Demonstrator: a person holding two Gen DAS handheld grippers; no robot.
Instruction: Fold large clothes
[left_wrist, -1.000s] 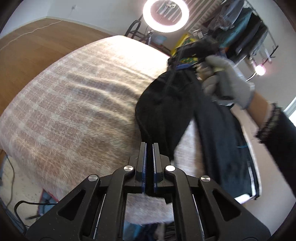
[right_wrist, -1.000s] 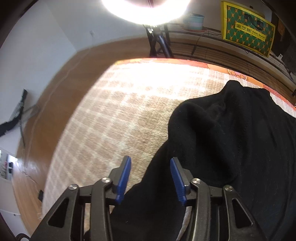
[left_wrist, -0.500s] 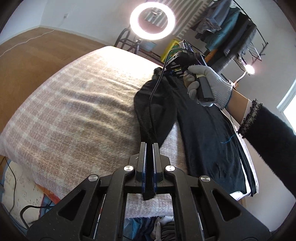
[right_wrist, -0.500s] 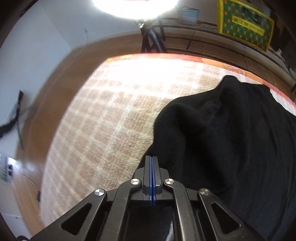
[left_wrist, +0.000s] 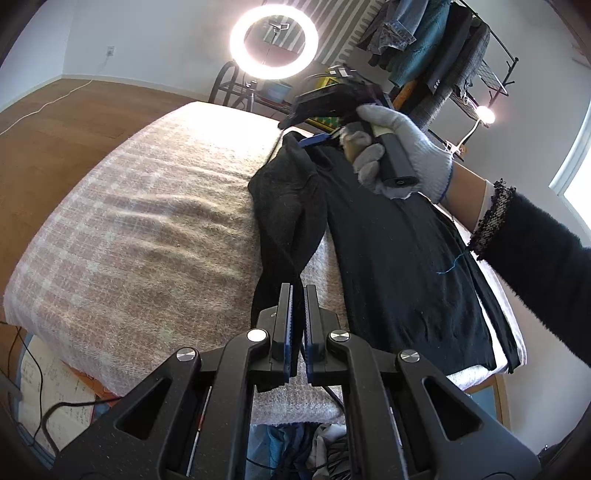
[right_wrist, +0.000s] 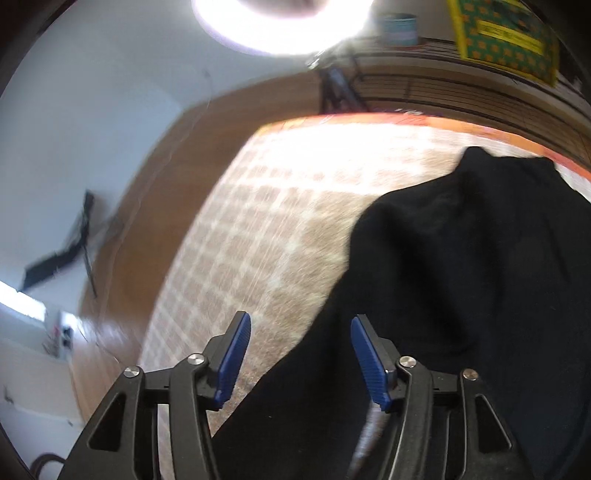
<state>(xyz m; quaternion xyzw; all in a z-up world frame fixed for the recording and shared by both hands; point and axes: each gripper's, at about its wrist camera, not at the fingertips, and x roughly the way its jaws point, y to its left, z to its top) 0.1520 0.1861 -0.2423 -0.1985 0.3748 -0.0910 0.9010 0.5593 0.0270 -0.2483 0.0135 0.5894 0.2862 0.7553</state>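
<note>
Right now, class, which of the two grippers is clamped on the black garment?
The left gripper: its jaws are shut on a strip of the black garment. The right gripper is opening, its blue pads apart and pressing on nothing.

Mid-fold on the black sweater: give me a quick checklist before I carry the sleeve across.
1. Left tongs clamped on the sleeve: ok.
2. Right tongs gripping cloth: not ok, they are opening, with the pads off the sweater below them.
3. Sweater body flat on the blanket: ok.
4. Sleeve free of twists: not ok, bunched.
5. Blanket space left of the sweater: ok.
</note>
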